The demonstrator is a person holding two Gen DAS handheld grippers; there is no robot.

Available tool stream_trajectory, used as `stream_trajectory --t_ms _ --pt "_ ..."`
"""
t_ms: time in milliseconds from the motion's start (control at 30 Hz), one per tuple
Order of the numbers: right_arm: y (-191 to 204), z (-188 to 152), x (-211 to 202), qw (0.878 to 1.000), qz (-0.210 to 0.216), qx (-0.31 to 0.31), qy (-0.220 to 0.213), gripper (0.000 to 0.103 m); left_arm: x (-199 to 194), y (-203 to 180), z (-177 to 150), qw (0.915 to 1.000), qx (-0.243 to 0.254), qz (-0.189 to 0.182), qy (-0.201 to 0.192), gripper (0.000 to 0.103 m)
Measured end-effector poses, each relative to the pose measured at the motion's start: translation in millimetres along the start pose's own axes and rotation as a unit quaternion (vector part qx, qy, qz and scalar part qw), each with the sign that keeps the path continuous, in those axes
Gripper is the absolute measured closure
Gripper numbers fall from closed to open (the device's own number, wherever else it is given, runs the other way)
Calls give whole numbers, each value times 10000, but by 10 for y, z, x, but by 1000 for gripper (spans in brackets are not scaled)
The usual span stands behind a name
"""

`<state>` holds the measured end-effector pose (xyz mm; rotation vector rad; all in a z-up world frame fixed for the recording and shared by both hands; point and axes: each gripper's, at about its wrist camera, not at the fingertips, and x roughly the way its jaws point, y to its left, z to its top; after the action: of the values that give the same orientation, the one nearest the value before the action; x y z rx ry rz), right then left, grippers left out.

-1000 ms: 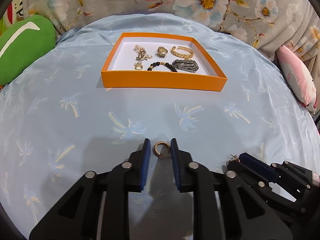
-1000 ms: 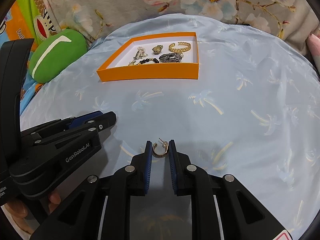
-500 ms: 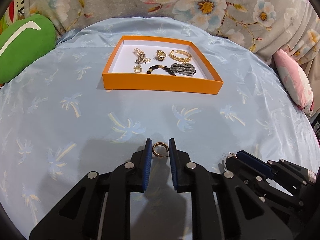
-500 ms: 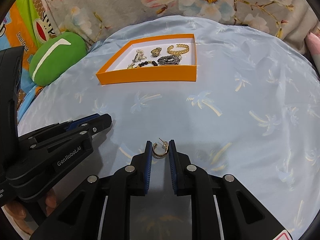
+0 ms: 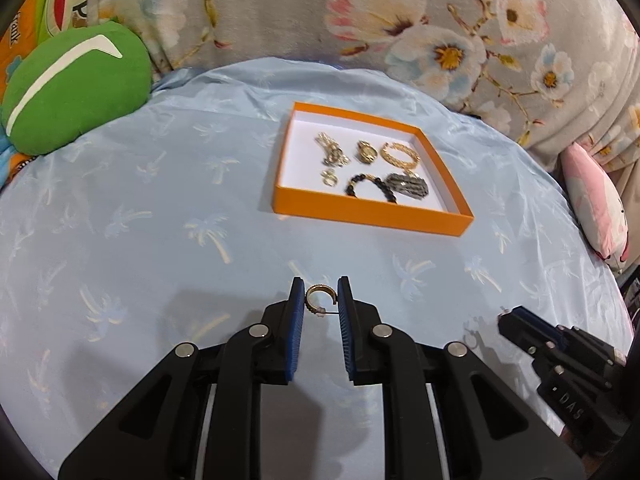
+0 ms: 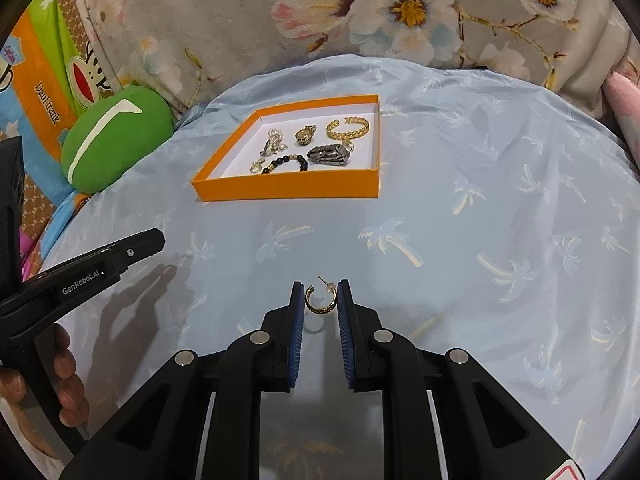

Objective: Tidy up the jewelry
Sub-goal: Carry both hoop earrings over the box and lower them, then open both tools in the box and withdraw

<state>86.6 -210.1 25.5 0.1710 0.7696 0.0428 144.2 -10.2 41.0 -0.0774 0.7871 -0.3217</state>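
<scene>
Gold hoop earring (image 5: 320,298) pinched between blue pads of left gripper (image 5: 320,304), clear above light blue palm-print cloth (image 5: 160,216). Second gold hoop earring (image 6: 320,300) clamped the same way in right gripper (image 6: 320,304), post sticking up and out. Both tongs narrow, closed on the hoops. Farther back on the cloth, orange tray (image 5: 370,212) with white floor, holding gold chain bracelet (image 5: 401,154), black beaded bracelet (image 5: 370,186), dark metal piece (image 5: 408,186), gold ring (image 5: 367,152) and smaller gold bits. Green cushion (image 5: 76,88) at far left, floral fabric (image 5: 400,24) behind.
</scene>
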Motion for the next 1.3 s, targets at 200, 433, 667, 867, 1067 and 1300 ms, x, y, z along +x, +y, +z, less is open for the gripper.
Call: stream_trajectory --t_ms 200,433,667,867,1067,1300 --pt "-35 404 69 9998 56 -62 -189 88 0 32 339 9998 55 28 -188 87" --pt "-100 974 466 9995 205 41 -245 88 288 -105 813 9995 131 -77 -268 87" --pt "-116 1389 1003 9996 199 110 -182 88 865 -236 1109 9997 183 -77 -121 87" --pt "-77 1497 1414 9997 230 68 16 88 1256 -224 1152 9997 253 12 46 87" --pt "5 1514 1550 9998 146 -100 59 88 1319 -202 1141 9996 293 -27 42 87" --pt "13 1498 1607 9998 114 -130 111 87 1392 -152 1119 9997 216 4 113 86"
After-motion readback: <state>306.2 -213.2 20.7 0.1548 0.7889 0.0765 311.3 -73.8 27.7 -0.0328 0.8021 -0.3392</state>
